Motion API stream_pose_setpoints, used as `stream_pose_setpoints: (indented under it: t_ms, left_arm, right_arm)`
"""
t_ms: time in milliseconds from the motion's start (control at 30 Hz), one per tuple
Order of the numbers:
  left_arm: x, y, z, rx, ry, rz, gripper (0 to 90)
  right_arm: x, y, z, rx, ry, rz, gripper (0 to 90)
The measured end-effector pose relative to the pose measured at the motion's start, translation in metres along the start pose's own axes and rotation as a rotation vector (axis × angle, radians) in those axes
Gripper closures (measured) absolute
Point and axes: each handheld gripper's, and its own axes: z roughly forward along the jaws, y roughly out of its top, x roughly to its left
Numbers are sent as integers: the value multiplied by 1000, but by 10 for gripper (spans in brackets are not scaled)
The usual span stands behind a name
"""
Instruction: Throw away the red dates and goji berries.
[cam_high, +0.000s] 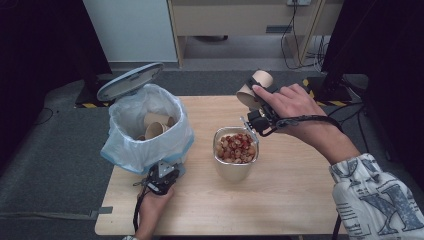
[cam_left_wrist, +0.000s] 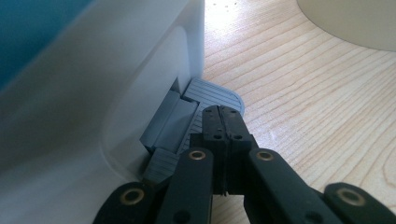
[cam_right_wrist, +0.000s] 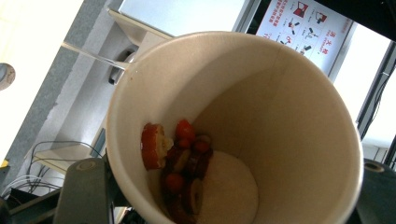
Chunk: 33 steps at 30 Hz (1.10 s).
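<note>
Between the right tongs (cam_high: 253, 100) a paper cup (cam_high: 254, 88) was gripped by its wall and held tilted above the far edge of the counter (cam_high: 295, 195), just beyond the metal pot (cam_high: 235, 159); in the right gripper view the cup (cam_right_wrist: 280, 116) had a few red and tan scraps (cam_right_wrist: 180, 158) clinging near its bottom, so the emptying looked nearly done but not finished. The pot was already heaped with the same kind of scraps (cam_high: 236, 147). The left tongs (cam_high: 162, 176) were shut on nothing, and in the left gripper view their tips (cam_left_wrist: 223, 122) pressed down on the grey pedal (cam_left_wrist: 212, 95) at the foot of the bin (cam_high: 145, 135), whose lid (cam_high: 129, 81) stood raised. At least two used cups (cam_high: 156, 125) lay inside the bin's plastic liner (cam_high: 125, 150), so part of the clearing was judged done. What seemed left was to shake out the last scraps over the pot, then carry the cup across to the bin. The pot stood between cup and bin, and its contents rose to the rim, so a low pass could knock it or spill. Beyond the counter were a desk (cam_high: 240, 20), cables (cam_high: 295, 45) and dark curtains (cam_high: 35, 45).
</note>
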Motion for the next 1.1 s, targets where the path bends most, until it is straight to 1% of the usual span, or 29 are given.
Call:
stream_pose_setpoints:
  t_ms: [133, 233, 267, 333, 367, 433, 533, 600, 633, 700, 733, 833, 1067, 1100]
  left_arm:
    - [0, 0, 0, -1, 0, -1, 893]
    - [0, 0, 0, -1, 1, 0, 893]
    - [0, 0, 0, 0, 0, 1, 894]
    - [0, 0, 0, -2, 1, 1, 893]
    - [0, 0, 0, -2, 0, 0, 893]
    - [0, 0, 0, -2, 1, 0, 893]
    - [0, 0, 0, -2, 0, 1, 893]
    - [0, 0, 0, -1, 2, 3, 893]
    - [0, 0, 0, -1, 1, 3, 893]
    - [0, 0, 0, -1, 1, 3, 893]
    - [0, 0, 0, -2, 0, 1, 893]
    - [0, 0, 0, -1, 1, 3, 893]
    - [0, 0, 0, -1, 2, 5, 893]
    - [0, 0, 0, -1, 2, 6, 893]
  right_arm:
    - [-1, -1, 1, 3, -5, 13, 322]
    - [2, 4, 1, -7, 5, -21, 322]
    - [2, 5, 1, -8, 5, -25, 322]
    - [1, 3, 1, -2, -2, -7, 322]
    - [-1, 2, 1, 0, -11, 11, 322]
    - [-2, 2, 2, 1, -11, 29, 322]
    - [2, 5, 3, -5, -1, 9, 322]
    - [4, 7, 4, -5, 2, 13, 322]
    - [3, 7, 4, -8, -1, 6, 322]
    - [4, 7, 4, -5, -2, 13, 322]
    - [4, 6, 4, -3, -4, 3, 322]
    - [5, 6, 3, -2, 1, -1, 322]
    - [8, 3, 3, -11, 20, 36, 322]
    - [9, 3, 4, -15, 27, 51, 322]
